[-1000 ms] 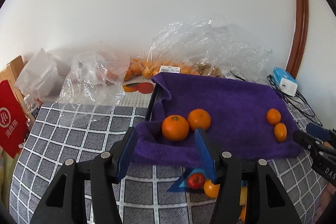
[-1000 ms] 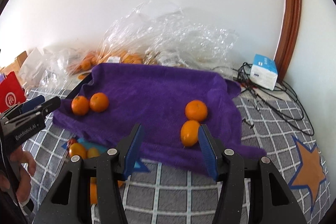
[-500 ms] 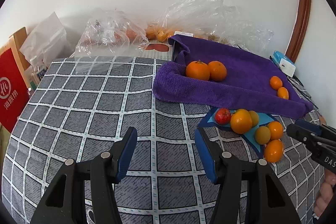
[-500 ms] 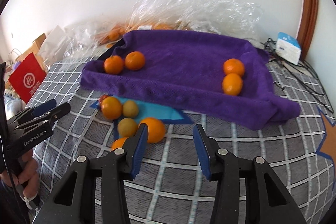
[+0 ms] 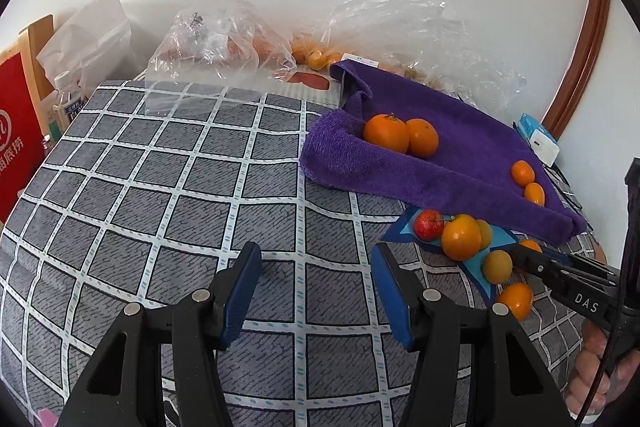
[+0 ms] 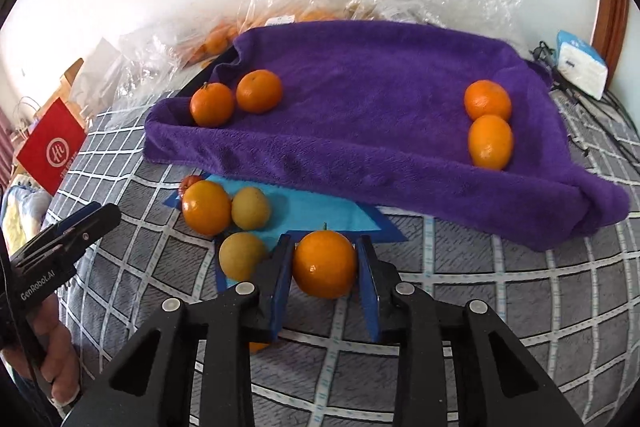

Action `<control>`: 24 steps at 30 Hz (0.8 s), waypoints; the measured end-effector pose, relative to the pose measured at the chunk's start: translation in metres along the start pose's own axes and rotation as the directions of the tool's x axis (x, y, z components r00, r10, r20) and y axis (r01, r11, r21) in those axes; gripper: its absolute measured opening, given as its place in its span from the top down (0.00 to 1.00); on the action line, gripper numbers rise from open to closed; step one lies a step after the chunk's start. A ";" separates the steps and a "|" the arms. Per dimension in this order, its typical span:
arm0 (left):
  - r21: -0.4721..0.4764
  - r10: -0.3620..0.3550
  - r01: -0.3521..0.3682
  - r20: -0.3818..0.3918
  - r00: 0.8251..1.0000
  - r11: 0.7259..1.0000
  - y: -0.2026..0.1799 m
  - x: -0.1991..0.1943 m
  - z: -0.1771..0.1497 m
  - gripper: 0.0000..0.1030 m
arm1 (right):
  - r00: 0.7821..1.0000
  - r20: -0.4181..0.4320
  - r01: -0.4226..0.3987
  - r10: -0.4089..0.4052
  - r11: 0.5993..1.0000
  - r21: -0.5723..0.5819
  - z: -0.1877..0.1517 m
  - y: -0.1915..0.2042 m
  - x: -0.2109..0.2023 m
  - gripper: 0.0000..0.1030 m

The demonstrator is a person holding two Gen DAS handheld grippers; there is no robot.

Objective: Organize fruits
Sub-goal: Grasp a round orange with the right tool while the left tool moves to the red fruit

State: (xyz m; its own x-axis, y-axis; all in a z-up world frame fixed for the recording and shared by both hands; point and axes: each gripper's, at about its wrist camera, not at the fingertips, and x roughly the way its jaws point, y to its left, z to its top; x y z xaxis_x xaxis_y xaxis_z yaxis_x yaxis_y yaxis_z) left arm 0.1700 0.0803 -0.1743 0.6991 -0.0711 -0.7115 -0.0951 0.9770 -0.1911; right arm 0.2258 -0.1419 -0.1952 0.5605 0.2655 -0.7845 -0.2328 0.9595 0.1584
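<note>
Your right gripper (image 6: 325,281) has an orange (image 6: 325,263) sitting square between its fingers, on the grid-pattern cloth (image 6: 500,307) just near of the blue star patch (image 6: 316,207). The jaws are closing; the left pad looks to be on the peel, while on the right a thin sliver may remain, so call it closing around the fruit, not yet a sure grip. The orange is round, with no long axis to line up, and its stem points up. It lies dead ahead of the fingers, so nothing to correct sideways.

The purple towel (image 6: 380,75) lies far of it, raised at the near edge: my read is you lift over that fold. Four oranges already sit on the towel in two pairs, far left and right.

Your left gripper (image 5: 316,291) is about half open with nothing in it, over bare cloth, well left of the loose fruit. The right hand is clearly the nearer one.

View differences: the right wrist view shows the orange between the pads; the left wrist view has it hidden behind the right gripper's tip, but shows the red fruit (image 5: 429,225) fully, which the right view half hides. Two yellowish fruits (image 6: 242,255) sit just left of the right gripper's fingers. Watch for bumping.
</note>
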 end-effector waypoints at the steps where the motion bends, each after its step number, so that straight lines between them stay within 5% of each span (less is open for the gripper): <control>1: -0.005 0.000 0.000 -0.004 1.000 1.000 0.001 0.001 0.000 0.47 | 1.000 0.016 0.021 -0.021 1.000 -0.002 -0.001 -0.004 -0.005 0.70; 6: -0.002 0.006 -0.006 -0.019 1.000 1.000 0.001 0.004 0.001 0.47 | 0.987 0.057 0.152 -0.151 0.988 -0.022 -0.015 -0.027 -0.024 0.70; 18: -0.027 0.036 -0.037 -0.047 0.998 0.999 0.006 0.011 0.001 0.47 | 0.991 0.037 0.129 -0.130 0.991 0.047 -0.027 -0.059 -0.020 0.69; 24: 0.001 0.009 -0.009 -0.062 0.998 1.000 0.002 0.013 0.000 0.29 | 0.993 0.043 0.108 -0.110 0.993 0.056 -0.029 -0.062 -0.022 0.69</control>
State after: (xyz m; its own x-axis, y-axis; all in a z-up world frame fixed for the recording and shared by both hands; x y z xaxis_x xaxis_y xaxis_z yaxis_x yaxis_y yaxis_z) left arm 0.1788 0.0808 -0.1836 0.6531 -0.0747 -0.7536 -0.1003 0.9778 -0.1838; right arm 0.2049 -0.2103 -0.2048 0.6167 0.1619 -0.7704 -0.1265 0.9863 0.1060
